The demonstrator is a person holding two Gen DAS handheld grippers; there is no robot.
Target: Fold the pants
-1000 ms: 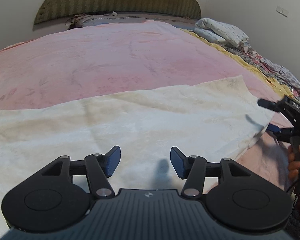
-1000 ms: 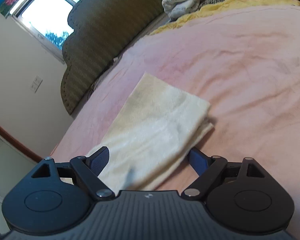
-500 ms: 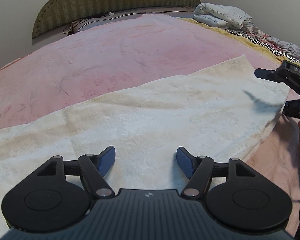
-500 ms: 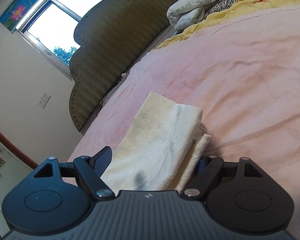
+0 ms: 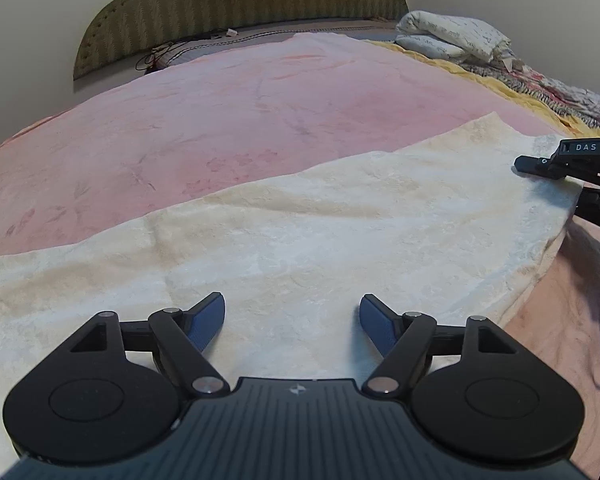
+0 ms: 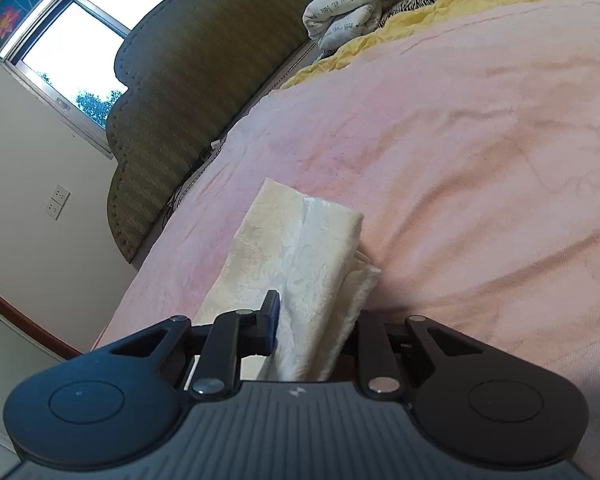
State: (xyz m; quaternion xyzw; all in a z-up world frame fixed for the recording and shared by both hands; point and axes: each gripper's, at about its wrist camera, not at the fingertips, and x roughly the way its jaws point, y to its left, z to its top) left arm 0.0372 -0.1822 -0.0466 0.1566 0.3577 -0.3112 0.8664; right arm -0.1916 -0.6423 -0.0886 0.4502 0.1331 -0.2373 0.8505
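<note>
The cream pants [image 5: 300, 240] lie flat across the pink bedspread [image 5: 220, 112], folded lengthwise. My left gripper [image 5: 292, 320] is open just above the near edge of the cloth, holding nothing. My right gripper [image 6: 312, 320] is shut on the right end of the pants [image 6: 312, 248], with the layers pinched between its fingers. It also shows at the right edge of the left wrist view [image 5: 572, 164], resting on that end of the cloth.
A green padded headboard [image 5: 240, 4] stands at the far side. White pillows [image 5: 452, 36] and yellow and patterned bedding [image 5: 540, 88] are piled at the far right. The pink bedspread [image 6: 480, 140] stretches wide beyond the pants. A window [image 6: 72, 40] is on the wall.
My right gripper has closed on the end of the pants, which now bunch between its fingers. My left gripper stayed open and shifted slightly over the cloth.
</note>
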